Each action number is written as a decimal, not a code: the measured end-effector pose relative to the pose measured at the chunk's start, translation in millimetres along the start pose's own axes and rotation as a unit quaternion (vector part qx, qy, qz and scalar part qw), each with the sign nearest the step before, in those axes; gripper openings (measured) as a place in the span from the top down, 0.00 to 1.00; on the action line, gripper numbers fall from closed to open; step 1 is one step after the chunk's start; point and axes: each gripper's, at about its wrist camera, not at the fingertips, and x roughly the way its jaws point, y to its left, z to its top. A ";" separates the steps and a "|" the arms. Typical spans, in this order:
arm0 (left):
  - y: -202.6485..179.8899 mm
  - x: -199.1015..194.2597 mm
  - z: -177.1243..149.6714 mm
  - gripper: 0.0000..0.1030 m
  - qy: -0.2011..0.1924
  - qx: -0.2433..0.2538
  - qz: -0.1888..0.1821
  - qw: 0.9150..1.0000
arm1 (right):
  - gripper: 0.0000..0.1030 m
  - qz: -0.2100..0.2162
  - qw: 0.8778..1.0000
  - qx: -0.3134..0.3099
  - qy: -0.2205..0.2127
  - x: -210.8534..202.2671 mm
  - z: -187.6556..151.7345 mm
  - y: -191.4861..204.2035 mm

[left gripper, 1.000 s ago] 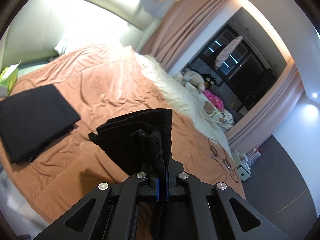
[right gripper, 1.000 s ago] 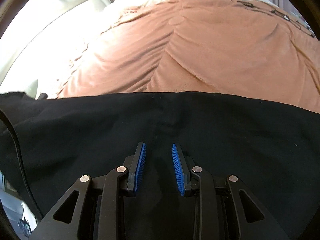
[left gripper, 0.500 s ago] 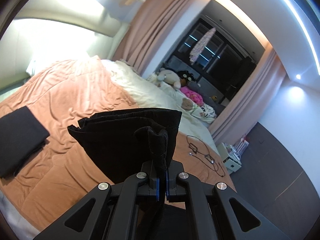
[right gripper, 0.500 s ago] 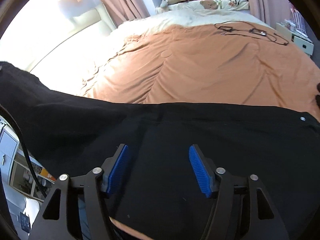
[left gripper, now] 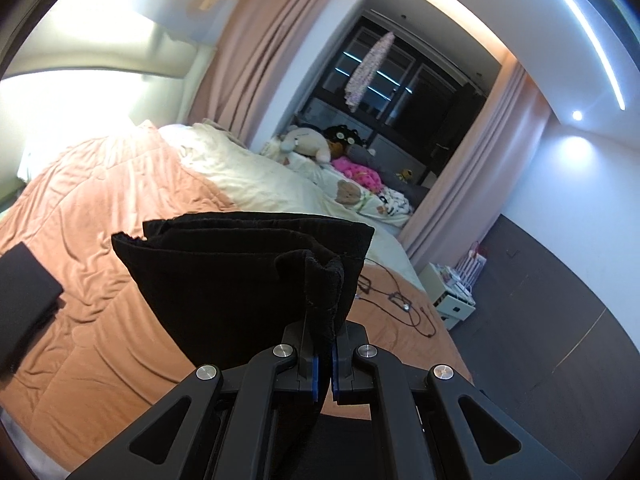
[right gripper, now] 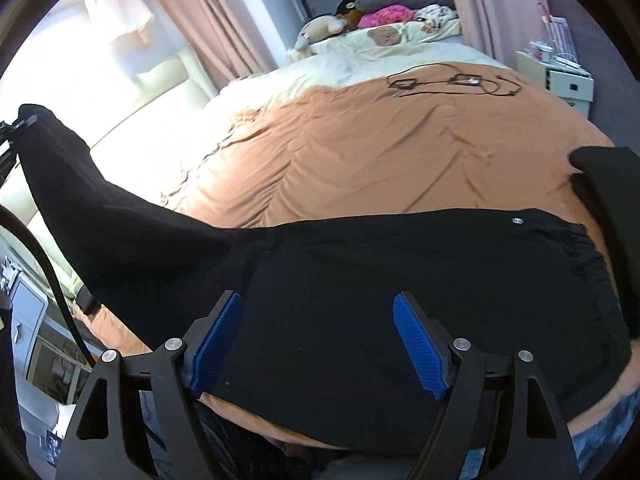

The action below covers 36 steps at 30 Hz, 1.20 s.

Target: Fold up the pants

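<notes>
Orange bedspread (right gripper: 360, 152) fills most of what I see from the right wrist, covering the bed toward 12 o'clock, with a cream duvet (right gripper: 360, 68) beyond it and stuffed toys (right gripper: 320, 26) at the far end. Across the near part of that spread lie the black pants (right gripper: 400, 272), waistband end toward 3 o'clock and a small metal button (right gripper: 517, 220) showing near the upper edge. One end of the pants rises off the bed toward 9 o'clock, lifted up at the frame's left edge.

From the left wrist I see that lifted end as a bunched black fold (left gripper: 248, 276) held above the bedspread (left gripper: 100, 208). A folded black garment (left gripper: 24, 292) lies on the spread at 9 o'clock, and a tangle of black cables (left gripper: 400, 300) at 3 o'clock.

My left hand-held gripper (left gripper: 324, 368) has its blue pads closed together on the pants' cloth. My right hand-held gripper (right gripper: 316, 340) hangs over the pants with its pads (right gripper: 214, 340) spread wide apart, gripping nothing.
</notes>
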 end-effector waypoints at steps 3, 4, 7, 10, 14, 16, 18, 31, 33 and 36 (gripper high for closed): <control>-16.8 10.7 -4.6 0.96 0.009 0.007 -0.008 1.000 | 0.25 0.000 1.000 0.020 -0.007 -16.5 -7.5 -14.9; -22.8 14.2 -6.3 0.96 0.011 0.011 -0.009 1.000 | 0.25 0.004 1.000 0.026 -0.009 -23.6 -8.9 -18.9; -42.3 24.6 -10.7 0.96 0.021 0.022 -0.016 0.999 | 0.25 0.016 0.999 0.043 -0.017 -42.3 -15.1 -31.3; -59.8 35.1 -15.2 0.96 0.031 0.029 -0.025 0.999 | 0.25 0.015 0.998 0.052 -0.032 -60.1 -19.5 -42.0; -85.7 49.9 -22.1 0.96 0.044 0.042 -0.043 0.997 | 0.24 0.004 0.997 0.061 -0.053 -84.0 -28.2 -59.8; -98.9 59.3 -28.1 0.96 0.054 0.050 -0.054 0.996 | 0.24 -0.008 0.996 0.071 -0.060 -95.7 -35.0 -70.8; -110.1 66.6 -33.6 0.96 0.062 0.056 -0.062 0.995 | 0.24 -0.022 0.994 0.083 -0.065 -105.2 -42.1 -81.6; -183.2 118.5 -77.6 0.96 0.125 0.084 -0.108 0.983 | 0.24 -0.054 0.986 0.138 -0.074 -133.4 -70.9 -109.0; -196.0 129.7 -85.3 0.96 0.138 0.088 -0.114 0.980 | 0.24 -0.056 0.985 0.144 -0.075 -135.8 -73.6 -114.8; -218.1 147.7 -99.6 0.96 0.159 0.097 -0.118 0.975 | 0.24 -0.062 0.983 0.154 -0.075 -136.7 -76.7 -121.3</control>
